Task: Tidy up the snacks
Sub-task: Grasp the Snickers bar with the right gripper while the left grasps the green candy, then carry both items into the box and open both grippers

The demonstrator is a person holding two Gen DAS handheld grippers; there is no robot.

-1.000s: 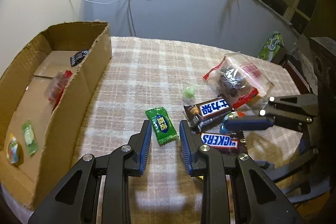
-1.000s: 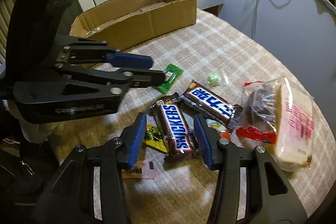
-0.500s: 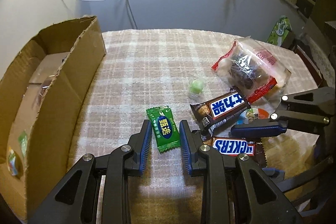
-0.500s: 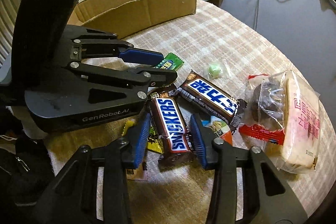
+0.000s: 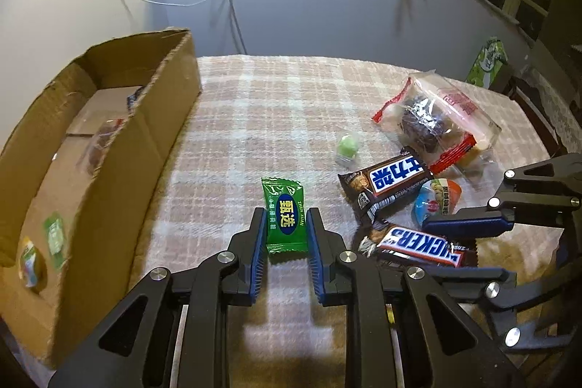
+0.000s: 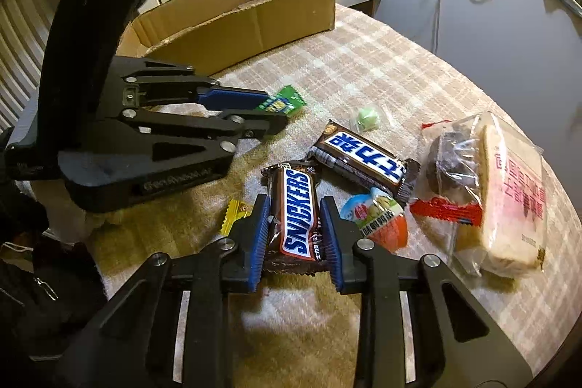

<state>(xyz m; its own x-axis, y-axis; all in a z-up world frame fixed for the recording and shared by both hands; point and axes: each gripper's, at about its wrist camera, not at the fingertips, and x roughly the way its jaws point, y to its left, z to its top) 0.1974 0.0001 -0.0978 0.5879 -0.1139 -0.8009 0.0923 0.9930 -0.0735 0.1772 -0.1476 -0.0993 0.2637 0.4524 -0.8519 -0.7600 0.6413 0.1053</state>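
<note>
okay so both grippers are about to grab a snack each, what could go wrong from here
The right gripper straddles the Snickers bar, whose far end crowds the second chocolate bar; lifting might drag that one along.

The left gripper brackets the thin green candy packet lying flat on the tablecloth; the pads could slide over it or pinch cloth.

The two grippers sit close together, so they may collide on the way to the cardboard box.

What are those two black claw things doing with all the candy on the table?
A person is sorting snacks with two grippers. The left gripper has its fingers on either side of a green candy packet, and the right gripper straddles a Snickers bar. Both snacks lie on the checked tablecloth; neither is lifted yet. A cardboard box at the left already holds a few snacks, while more sit loose nearby.
</note>
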